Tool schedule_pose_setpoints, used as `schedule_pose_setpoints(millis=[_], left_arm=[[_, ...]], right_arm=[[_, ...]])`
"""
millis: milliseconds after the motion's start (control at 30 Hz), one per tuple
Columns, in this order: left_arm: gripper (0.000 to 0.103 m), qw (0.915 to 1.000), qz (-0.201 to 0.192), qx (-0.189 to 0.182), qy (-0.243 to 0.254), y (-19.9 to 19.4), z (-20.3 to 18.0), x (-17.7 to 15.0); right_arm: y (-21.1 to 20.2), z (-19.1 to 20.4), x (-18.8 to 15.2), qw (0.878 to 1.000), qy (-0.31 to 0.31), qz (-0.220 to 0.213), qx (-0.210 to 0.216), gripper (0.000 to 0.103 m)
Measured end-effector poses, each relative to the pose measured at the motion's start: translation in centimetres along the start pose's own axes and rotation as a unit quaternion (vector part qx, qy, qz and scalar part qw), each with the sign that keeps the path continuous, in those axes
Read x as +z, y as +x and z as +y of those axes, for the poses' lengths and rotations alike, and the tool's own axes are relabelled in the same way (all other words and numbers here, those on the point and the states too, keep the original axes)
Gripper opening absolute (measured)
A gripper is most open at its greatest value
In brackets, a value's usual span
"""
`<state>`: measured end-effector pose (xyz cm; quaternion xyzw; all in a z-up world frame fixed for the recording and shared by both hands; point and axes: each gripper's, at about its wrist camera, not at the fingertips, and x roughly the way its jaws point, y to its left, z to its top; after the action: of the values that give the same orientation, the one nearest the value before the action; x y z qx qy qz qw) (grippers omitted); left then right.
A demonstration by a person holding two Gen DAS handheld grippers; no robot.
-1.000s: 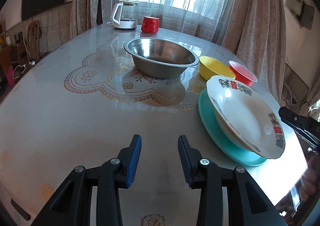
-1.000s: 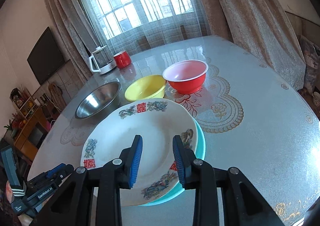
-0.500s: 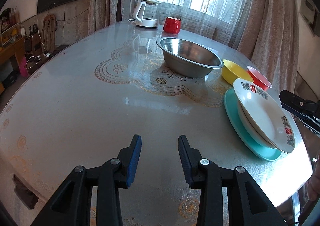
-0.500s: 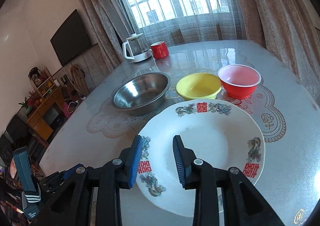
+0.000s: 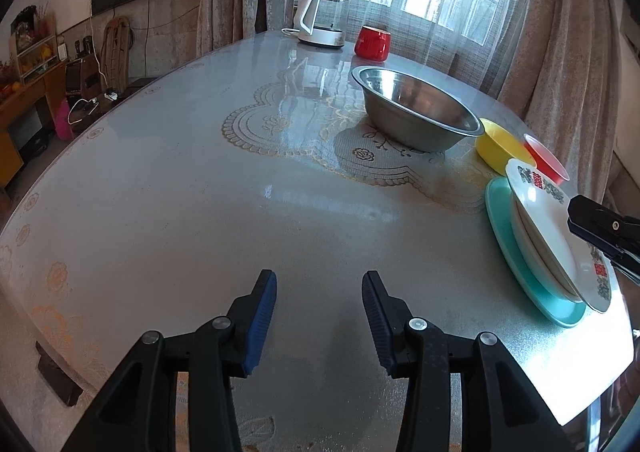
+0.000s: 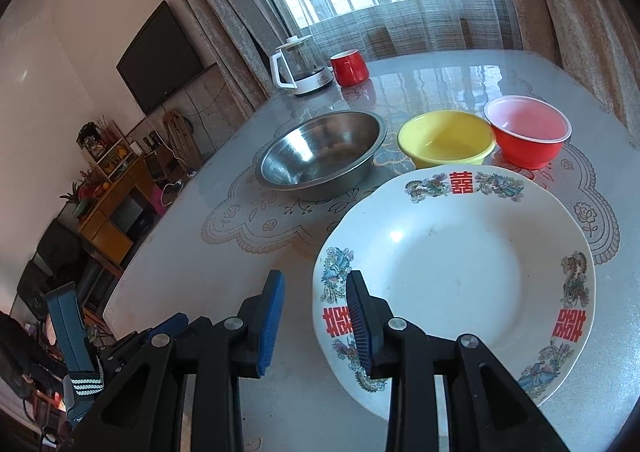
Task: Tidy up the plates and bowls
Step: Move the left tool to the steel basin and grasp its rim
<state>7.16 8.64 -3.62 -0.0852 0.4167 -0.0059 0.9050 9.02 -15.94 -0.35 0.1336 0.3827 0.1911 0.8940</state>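
A white plate [image 6: 460,272] with red and floral marks rests tilted on a teal plate [image 5: 516,252] at the table's right. Behind them, from left to right, stand a steel bowl [image 6: 320,155], a yellow bowl [image 6: 446,143] and a red bowl [image 6: 528,135]. My right gripper [image 6: 316,312] hovers over the white plate's left rim, open, with only table showing between its blue pads. Over bare table to the left of the plates, my left gripper [image 5: 318,292] is open. Its jaws are opening with nothing between them.
A glass kettle [image 5: 322,23] and a red mug [image 5: 372,41] stand at the far side by the curtained window. The round glass-topped table [image 5: 200,191] has bare surface on the left half. Its near edge runs just below both grippers.
My right gripper slid left from over the plate's middle to its left rim. In the left wrist view the dishes drifted right, and the left jaws stand a little wider.
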Motion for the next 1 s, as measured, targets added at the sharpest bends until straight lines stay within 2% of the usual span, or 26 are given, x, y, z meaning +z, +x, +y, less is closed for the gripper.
schedule_pose_setpoints(millis=[167, 333, 633, 833, 1000], left_arm=[[0.045, 0.9999, 0.006, 0.015, -0.004, 0.4, 0.5, 0.5], [0.045, 0.9998, 0.009, 0.015, -0.01, 0.6, 1.1, 1.6], [0.045, 0.9996, -0.021, -0.016, 0.013, 0.6, 0.3, 5.3], [0.045, 0.999, -0.032, -0.028, 0.016, 1.6, -0.2, 8.6], [0.045, 0.9983, -0.015, -0.056, -0.003, 3.2, -0.5, 11.6]], right_arm=[[0.6, 0.1, 0.5, 1.0, 0.001, 0.007, 0.009, 0.032], [0.9, 0.0, 1.7, 1.0, 0.001, 0.007, 0.015, 0.032], [3.2, 0.0, 4.1, 1.0, 0.012, 0.019, 0.013, 0.032], [5.0, -1.3, 6.3, 0.999, 0.05, 0.016, 0.006, 0.032], [6.8, -2.5, 8.2, 0.997, 0.076, 0.02, -0.006, 0.032]])
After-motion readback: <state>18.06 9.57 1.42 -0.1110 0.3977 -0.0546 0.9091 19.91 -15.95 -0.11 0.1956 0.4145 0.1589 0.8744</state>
